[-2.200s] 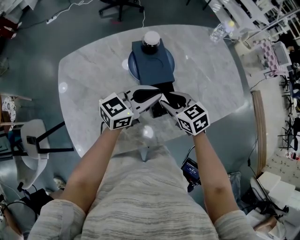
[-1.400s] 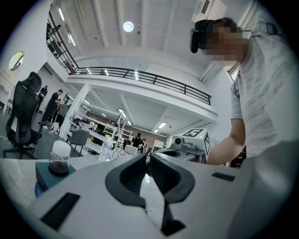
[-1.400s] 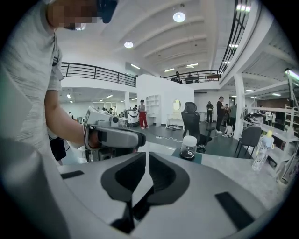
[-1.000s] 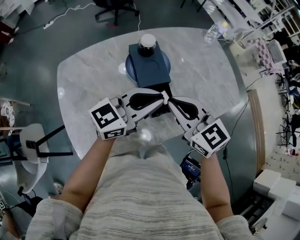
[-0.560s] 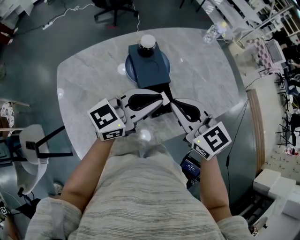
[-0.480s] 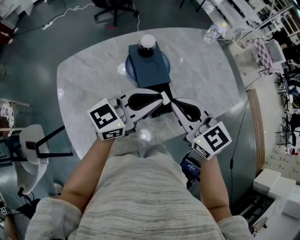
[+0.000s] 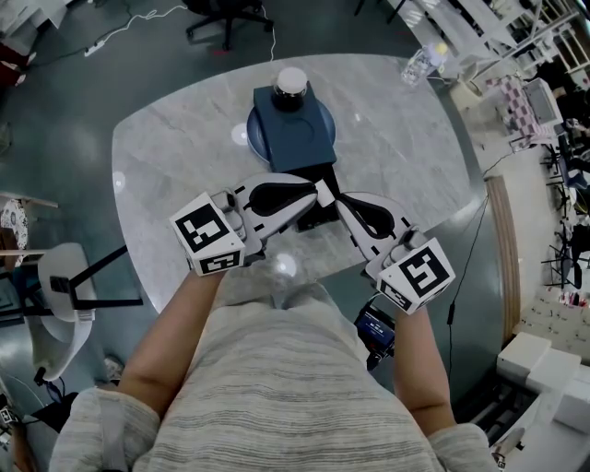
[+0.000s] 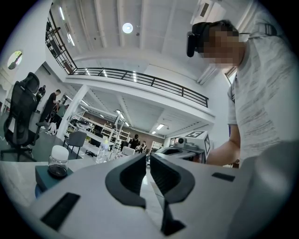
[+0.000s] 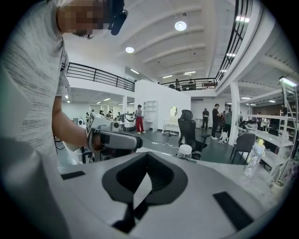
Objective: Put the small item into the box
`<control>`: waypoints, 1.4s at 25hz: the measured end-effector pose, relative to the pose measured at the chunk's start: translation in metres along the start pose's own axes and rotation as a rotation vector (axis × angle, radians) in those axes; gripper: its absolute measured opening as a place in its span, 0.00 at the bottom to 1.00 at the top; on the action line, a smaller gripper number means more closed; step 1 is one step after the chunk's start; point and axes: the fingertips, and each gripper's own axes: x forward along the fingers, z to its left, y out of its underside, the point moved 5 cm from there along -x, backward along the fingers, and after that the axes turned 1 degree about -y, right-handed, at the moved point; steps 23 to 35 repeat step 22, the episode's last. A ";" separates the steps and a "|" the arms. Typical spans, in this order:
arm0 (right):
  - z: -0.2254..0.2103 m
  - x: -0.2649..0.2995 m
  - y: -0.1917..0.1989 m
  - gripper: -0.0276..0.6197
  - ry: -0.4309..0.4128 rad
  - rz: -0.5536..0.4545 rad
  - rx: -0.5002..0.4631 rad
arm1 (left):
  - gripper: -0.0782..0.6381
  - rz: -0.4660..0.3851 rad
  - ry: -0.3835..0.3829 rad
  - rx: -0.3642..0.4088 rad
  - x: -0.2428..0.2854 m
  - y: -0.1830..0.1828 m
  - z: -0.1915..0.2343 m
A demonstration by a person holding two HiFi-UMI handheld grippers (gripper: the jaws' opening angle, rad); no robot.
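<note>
A small glass jar with a white lid [image 7: 291,86] stands on a dark blue box [image 7: 295,124], which rests on a round blue plate [image 7: 261,138] at the far middle of the marble table [image 7: 175,157]. Both show in the left gripper view, the jar [image 8: 58,161] on the box [image 8: 43,176]; in the right gripper view the jar's white lid [image 9: 185,150] shows. My left gripper [image 7: 320,192] and right gripper [image 7: 335,199] are both shut and empty, tips almost touching above a black object [image 7: 318,173] they partly hide. In their own views the left gripper [image 8: 147,156] and right gripper [image 9: 147,155] hold nothing.
A clear plastic bottle [image 7: 419,64] lies at the table's far right edge. A small pale disc [image 7: 241,135] sits beside the plate. A white stool [image 7: 64,277] stands left of the table, an office chair [image 7: 230,14] behind it, a dark device [image 7: 376,329] below the near edge.
Two seconds ago the two marker cubes were close together; they have since spread apart, the right one swinging right and towards me. Over the last half second nothing visibly moves.
</note>
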 end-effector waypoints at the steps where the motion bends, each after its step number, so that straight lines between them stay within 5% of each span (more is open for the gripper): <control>1: 0.000 0.000 0.000 0.07 0.001 -0.001 0.003 | 0.14 0.000 -0.001 0.000 0.000 0.000 0.000; 35: -0.002 -0.005 -0.001 0.07 -0.001 -0.024 0.014 | 0.14 -0.004 -0.007 -0.008 -0.001 0.002 -0.003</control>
